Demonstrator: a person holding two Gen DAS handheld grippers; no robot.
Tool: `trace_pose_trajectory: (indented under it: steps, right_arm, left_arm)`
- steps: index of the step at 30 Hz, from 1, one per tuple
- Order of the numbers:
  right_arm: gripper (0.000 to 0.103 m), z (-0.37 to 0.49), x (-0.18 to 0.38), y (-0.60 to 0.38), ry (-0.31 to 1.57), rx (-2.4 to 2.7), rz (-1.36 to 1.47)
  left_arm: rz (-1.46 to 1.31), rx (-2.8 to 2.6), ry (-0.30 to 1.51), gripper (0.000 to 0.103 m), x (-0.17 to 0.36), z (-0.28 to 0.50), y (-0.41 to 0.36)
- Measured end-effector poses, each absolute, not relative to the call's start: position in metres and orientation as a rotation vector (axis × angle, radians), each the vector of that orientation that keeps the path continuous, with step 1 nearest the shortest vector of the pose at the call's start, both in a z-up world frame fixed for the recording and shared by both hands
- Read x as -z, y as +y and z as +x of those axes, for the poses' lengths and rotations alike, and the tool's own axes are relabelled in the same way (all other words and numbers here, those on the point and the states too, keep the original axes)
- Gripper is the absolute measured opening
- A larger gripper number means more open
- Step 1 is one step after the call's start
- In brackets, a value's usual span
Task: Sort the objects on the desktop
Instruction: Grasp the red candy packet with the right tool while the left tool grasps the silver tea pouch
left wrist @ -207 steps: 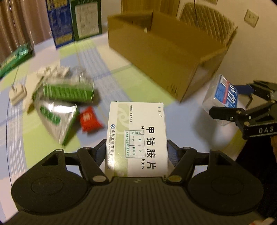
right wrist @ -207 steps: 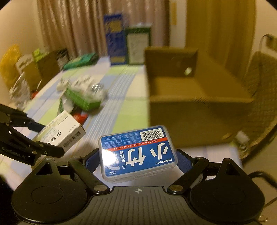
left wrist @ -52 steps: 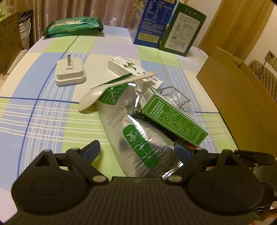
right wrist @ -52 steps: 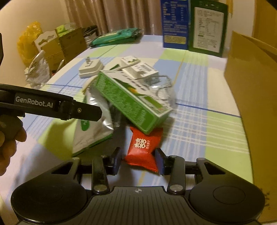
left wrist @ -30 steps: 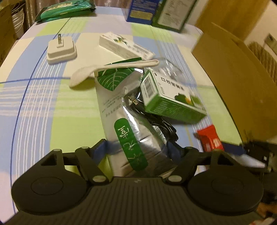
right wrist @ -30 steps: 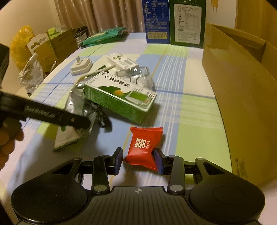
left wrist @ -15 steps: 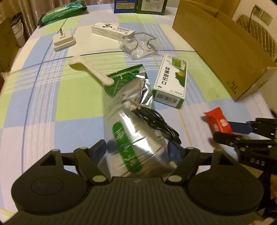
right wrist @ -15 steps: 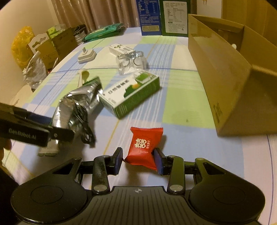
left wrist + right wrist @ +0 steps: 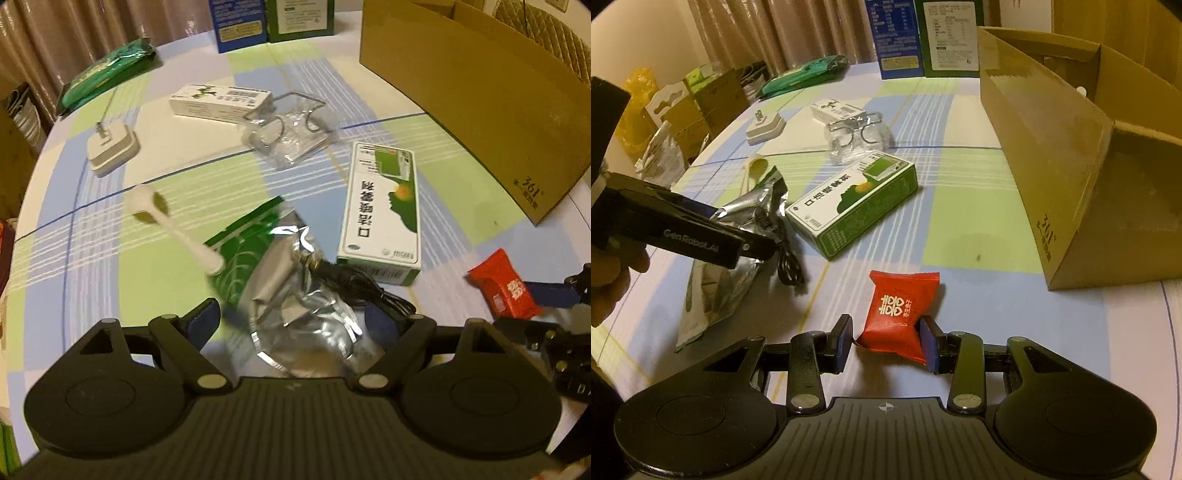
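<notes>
Since a moment ago the green medicine box (image 9: 384, 210) has slid off the silver foil pouch (image 9: 295, 295) and lies flat on the checked tablecloth (image 9: 92, 266), while the left gripper (image 9: 291, 317), whose jaws have just been opening, stands spread around the pouch's near end without pressing it, a black cable (image 9: 354, 284) draped over the foil. Near the tabletop's front edge the right gripper (image 9: 886, 341) is clamped on the red candy packet (image 9: 899, 310), with the open cardboard box (image 9: 1071, 155) at the right edge.
</notes>
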State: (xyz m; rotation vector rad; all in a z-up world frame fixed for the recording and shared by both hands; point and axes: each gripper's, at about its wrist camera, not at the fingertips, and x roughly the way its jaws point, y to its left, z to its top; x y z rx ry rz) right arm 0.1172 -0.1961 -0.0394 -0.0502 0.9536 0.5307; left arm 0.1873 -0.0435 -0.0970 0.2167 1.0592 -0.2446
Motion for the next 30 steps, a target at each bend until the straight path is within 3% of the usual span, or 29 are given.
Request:
trace_pose_trajectory:
  steps: [7, 11, 14, 18, 21, 22, 24, 27, 29, 30]
  right_arm:
    - [0.037, 0.120, 0.040, -0.198, 0.948, -0.535, -0.040]
    - [0.037, 0.121, 0.039, -0.196, 0.950, -0.545, -0.042]
    - [0.037, 0.121, 0.039, -0.195, 0.950, -0.554, -0.046]
    - [0.038, 0.122, 0.041, -0.191, 0.946, -0.553, -0.056]
    - [0.050, 0.123, 0.041, -0.188, 0.940, -0.544, -0.073]
    - [0.058, 0.123, 0.041, -0.188, 0.935, -0.542, -0.079]
    - [0.066, 0.124, 0.042, -0.186, 0.926, -0.539, -0.092]
    - [0.066, 0.126, 0.044, -0.185, 0.927, -0.534, -0.094]
    - [0.066, 0.127, 0.046, -0.184, 0.927, -0.533, -0.095]
    - [0.066, 0.126, 0.046, -0.183, 0.927, -0.533, -0.098]
  left_arm:
    - [0.161, 0.211, 1.124, 0.087, 0.116, 0.184, -0.029]
    - [0.139, 0.233, 1.129, 0.066, 0.108, 0.177, -0.019]
    - [0.141, 0.254, 1.138, 0.057, 0.101, 0.174, -0.012]
    - [0.164, 0.274, 1.158, 0.064, 0.101, 0.176, -0.009]
    - [0.171, 0.278, 1.174, 0.074, 0.107, 0.179, -0.010]
    - [0.179, 0.279, 1.170, 0.078, 0.110, 0.180, -0.012]
    - [0.198, 0.282, 1.161, 0.078, 0.111, 0.180, -0.017]
    - [0.201, 0.291, 1.156, 0.064, 0.110, 0.183, -0.019]
    - [0.231, 0.285, 1.139, 0.047, 0.106, 0.182, -0.020]
    - [0.240, 0.290, 1.134, 0.045, 0.104, 0.182, -0.020]
